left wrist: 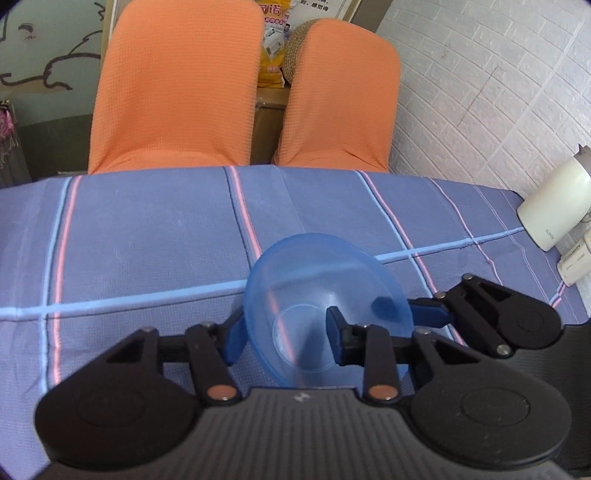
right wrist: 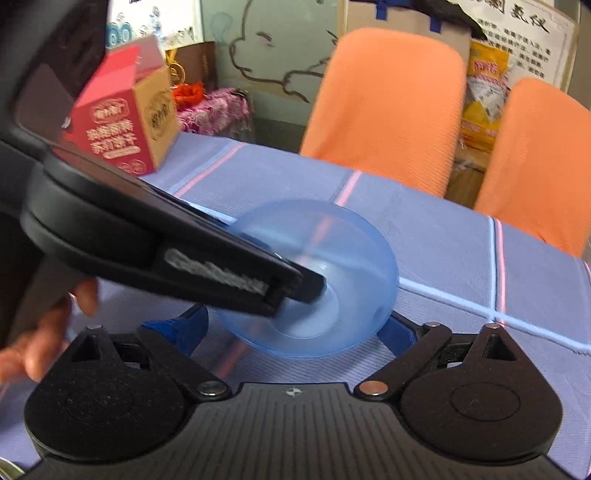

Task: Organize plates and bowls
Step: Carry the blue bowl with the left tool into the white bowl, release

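Clearly the left tool (left wrist: 284, 341) grips the rim of a translucent blue plastic bowl (left wrist: 325, 310), one finger inside the bowl and one outside, holding it tilted above the desk (left wrist: 147, 236). From the right wrist view, the right tool (right wrist: 291, 325) stands wide open, its blue fingers either side of the bowl, apparently not clamping it. A lilac striped cloth covers the desk; two orange chair backs (left wrist: 177, 85) stand behind, a red carton (right wrist: 122, 118) at the far corner

On the white appliance (left wrist: 554, 199) at the table's right edge you see small grey letters, perhaps "SUPOR". The red carton (right wrist: 122, 122) carries upside-down Chinese print, and the wall notice (right wrist: 528, 33) Chinese handwriting; both are too blurred to read.
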The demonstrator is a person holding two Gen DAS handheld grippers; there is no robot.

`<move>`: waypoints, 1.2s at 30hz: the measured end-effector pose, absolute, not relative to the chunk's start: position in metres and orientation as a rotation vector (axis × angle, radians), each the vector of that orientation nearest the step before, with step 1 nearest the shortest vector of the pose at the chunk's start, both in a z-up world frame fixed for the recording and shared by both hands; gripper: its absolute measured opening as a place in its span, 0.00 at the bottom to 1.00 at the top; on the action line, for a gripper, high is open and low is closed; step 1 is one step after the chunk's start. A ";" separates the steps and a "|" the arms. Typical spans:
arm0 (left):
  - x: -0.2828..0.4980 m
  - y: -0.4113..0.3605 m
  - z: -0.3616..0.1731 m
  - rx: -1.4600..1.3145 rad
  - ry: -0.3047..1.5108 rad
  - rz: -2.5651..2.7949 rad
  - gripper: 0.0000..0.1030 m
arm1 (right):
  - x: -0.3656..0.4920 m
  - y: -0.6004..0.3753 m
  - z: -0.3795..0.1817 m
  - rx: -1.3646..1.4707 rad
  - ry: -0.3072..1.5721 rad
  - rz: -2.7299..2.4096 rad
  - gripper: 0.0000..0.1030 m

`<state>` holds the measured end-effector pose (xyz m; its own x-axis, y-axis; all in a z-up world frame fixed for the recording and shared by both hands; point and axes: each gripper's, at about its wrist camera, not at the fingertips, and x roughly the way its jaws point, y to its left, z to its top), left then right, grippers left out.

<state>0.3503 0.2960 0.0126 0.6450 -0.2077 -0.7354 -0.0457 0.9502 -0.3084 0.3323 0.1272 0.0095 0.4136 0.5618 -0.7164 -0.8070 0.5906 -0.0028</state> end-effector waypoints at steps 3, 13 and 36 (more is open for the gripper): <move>0.344 0.295 0.014 -0.323 0.881 -0.096 0.30 | 0.321 0.124 0.019 -0.384 0.705 0.895 0.83; 0.317 0.271 0.034 -0.313 0.869 -0.134 0.30 | 0.308 0.106 0.040 -0.384 0.702 0.876 0.82; 0.336 0.274 0.022 -0.327 0.795 -0.094 0.57 | 0.337 0.089 -0.003 -0.403 0.827 0.843 0.87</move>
<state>0.3356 0.2739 0.0218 0.6993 -0.2042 -0.6850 -0.0396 0.9458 -0.3224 0.3369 0.0887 -0.0025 0.3886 0.4949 -0.7773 -0.7868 0.6172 -0.0004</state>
